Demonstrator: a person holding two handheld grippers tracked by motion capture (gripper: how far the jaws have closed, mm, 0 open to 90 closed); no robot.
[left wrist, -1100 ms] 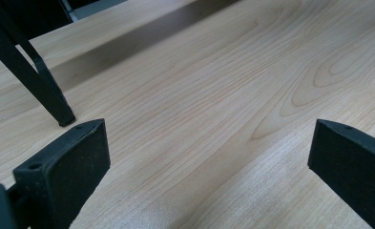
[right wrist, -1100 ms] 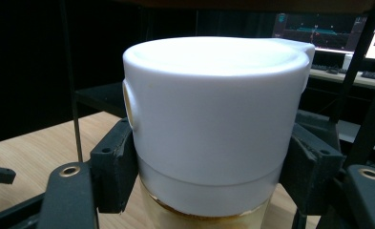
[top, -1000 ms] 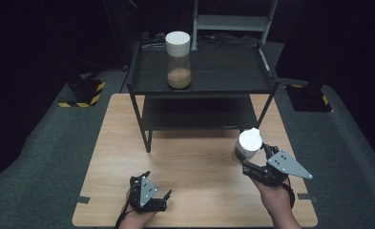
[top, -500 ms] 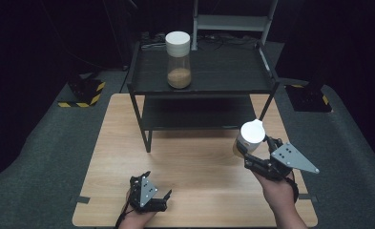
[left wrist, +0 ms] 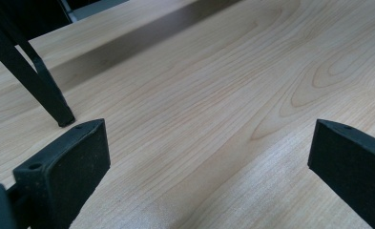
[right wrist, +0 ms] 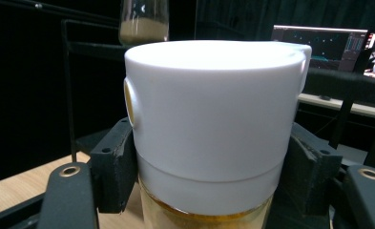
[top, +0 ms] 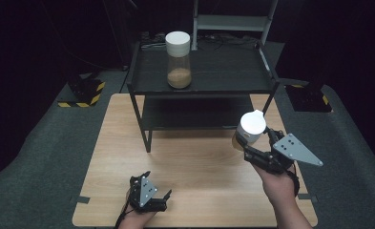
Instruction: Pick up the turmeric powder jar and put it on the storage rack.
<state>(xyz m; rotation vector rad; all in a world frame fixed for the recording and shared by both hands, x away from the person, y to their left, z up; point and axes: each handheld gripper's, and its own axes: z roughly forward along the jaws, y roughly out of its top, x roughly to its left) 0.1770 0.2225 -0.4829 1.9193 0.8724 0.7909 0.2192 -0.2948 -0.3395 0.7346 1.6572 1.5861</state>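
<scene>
Nearest the person, the left gripper [top: 149, 194] rests low over the near edge of the wooden table [top: 194, 167], its jaws spread wide with nothing between them; in the left gripper view only bare wood lies between the pads, with a black shelf leg [left wrist: 42, 86] farther off. To the right and a little farther out, the right gripper [top: 252, 149] is clamped on a jar [top: 248, 131] with a white lid, holding it raised above the table; the right gripper view shows the jaws pressing the jar from both sides just at the lower edge of the lid [right wrist: 213, 119], with amber contents below. The step in hand looks like carrying this jar toward the black shelf [top: 204, 76], so it pays to keep the jar upright, hold the squeeze steady, and clear the shelf's front rail before lowering. Farthest off, a second jar [top: 178, 59] stands on the top shelf, left of centre, leaving free space to its right.
</scene>
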